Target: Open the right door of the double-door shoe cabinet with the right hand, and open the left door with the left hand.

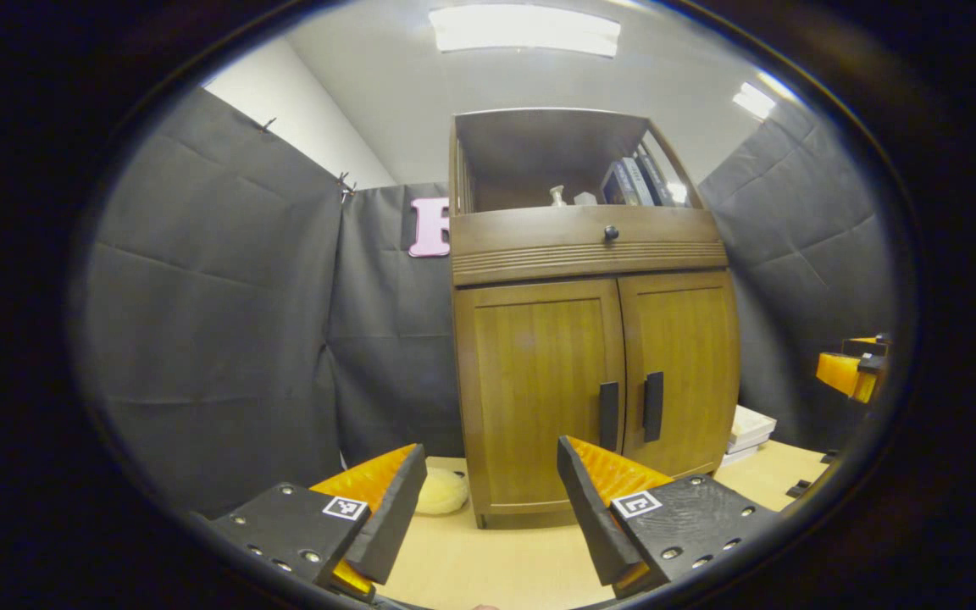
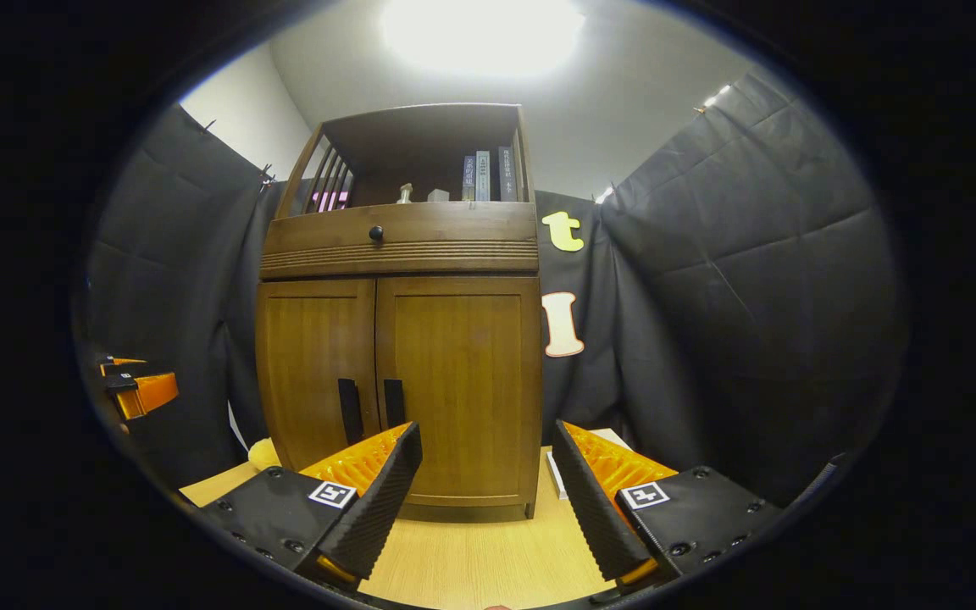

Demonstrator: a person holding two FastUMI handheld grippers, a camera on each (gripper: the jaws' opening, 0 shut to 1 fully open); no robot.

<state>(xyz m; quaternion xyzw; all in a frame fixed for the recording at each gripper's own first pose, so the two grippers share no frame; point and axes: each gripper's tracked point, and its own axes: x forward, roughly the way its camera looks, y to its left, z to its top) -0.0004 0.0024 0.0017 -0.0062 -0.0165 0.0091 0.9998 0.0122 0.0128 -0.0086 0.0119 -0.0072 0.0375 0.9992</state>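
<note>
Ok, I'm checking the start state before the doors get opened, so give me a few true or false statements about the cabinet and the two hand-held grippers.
1. Both cabinet doors are closed. True.
2. The left hand-held gripper is shut on a door handle. False: it is open, apart from the handles.
3. Books stand on the open top shelf. True.
4. The drawer is pulled out. False: it is pushed in.
5. The right hand-held gripper is open. True.

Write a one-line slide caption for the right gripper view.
Open right gripper faces the wooden shoe cabinet, both doors shut, handles untouched, books on the top shelf.
</note>
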